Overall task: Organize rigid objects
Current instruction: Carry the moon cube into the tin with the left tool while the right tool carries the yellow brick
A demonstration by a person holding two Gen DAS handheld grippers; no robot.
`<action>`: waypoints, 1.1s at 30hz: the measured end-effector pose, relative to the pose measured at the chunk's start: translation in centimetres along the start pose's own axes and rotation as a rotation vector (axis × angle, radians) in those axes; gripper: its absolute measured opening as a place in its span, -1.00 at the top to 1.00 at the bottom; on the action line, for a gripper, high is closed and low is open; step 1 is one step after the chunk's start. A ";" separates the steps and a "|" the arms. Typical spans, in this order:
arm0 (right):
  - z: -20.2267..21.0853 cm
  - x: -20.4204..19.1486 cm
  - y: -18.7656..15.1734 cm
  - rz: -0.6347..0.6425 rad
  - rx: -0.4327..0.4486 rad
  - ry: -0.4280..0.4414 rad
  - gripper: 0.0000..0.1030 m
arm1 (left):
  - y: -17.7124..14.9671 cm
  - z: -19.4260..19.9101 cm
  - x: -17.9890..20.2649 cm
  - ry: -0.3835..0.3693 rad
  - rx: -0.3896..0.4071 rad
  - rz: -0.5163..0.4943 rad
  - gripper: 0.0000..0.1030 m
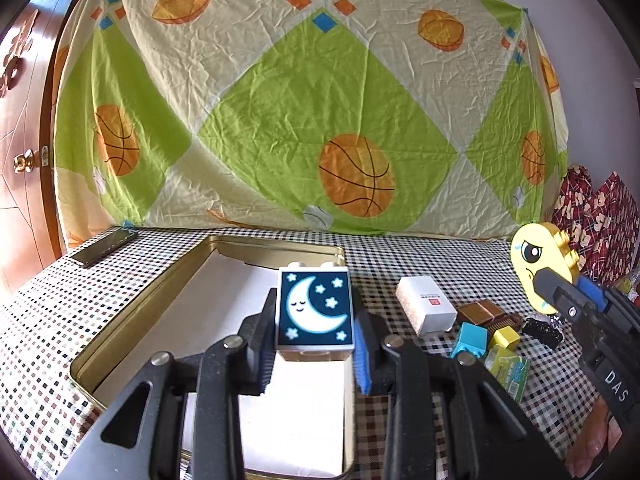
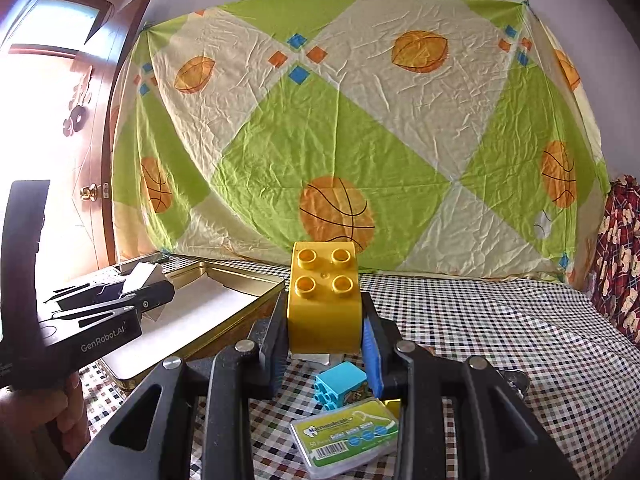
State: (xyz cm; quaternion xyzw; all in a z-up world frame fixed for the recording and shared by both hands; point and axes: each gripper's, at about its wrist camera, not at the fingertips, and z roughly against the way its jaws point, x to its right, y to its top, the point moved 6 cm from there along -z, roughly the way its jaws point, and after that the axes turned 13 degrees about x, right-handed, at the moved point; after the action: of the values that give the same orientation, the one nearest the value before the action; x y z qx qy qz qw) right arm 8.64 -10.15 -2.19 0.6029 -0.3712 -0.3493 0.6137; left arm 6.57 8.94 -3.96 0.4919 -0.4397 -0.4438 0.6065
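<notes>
Left hand-held gripper [image 1: 314,350] clamps your moon block [image 1: 315,312] over the empty tin [image 1: 132,312]; right hand-held gripper [image 2: 325,344] clamps the yellow brick [image 2: 323,300]; nothing is stowed, loose items [image 1: 476,338] beyond its right finger remain.

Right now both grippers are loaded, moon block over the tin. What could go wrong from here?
1. The left gripper holds the moon block by its lower sides only; a tilt could let it pivot out over the gold tin.
2. The right gripper holds the yellow brick above the blue brick and floss box; a drop could scatter them.
</notes>
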 end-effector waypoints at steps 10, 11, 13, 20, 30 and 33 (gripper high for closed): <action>-2.4 -3.4 -0.2 0.019 -0.023 0.063 0.34 | -0.1 -0.4 -3.8 0.044 -0.020 0.047 0.40; -2.6 -3.6 -0.2 0.024 -0.025 0.067 0.34 | 0.0 -0.4 -4.1 0.046 -0.021 0.047 0.40; -2.8 -4.2 -0.2 0.023 -0.026 0.076 0.34 | 0.0 -0.4 -4.4 0.051 -0.021 0.046 0.40; -3.9 -6.1 -0.3 0.035 -0.037 0.109 0.34 | -0.1 -0.9 -5.8 0.070 -0.042 0.033 0.40; -5.1 -8.9 -0.7 0.064 -0.055 0.157 0.34 | -0.1 -1.6 -6.7 0.065 -0.076 0.029 0.40; -5.8 -9.6 -1.0 0.071 -0.073 0.175 0.34 | 0.2 -1.9 -7.3 0.075 -0.084 0.024 0.40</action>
State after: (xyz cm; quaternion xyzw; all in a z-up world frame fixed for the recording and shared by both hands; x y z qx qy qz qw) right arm 9.12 1.03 -3.49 0.5949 -0.3244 -0.2869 0.6771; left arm 6.87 16.49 -4.74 0.4767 -0.4035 -0.4360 0.6479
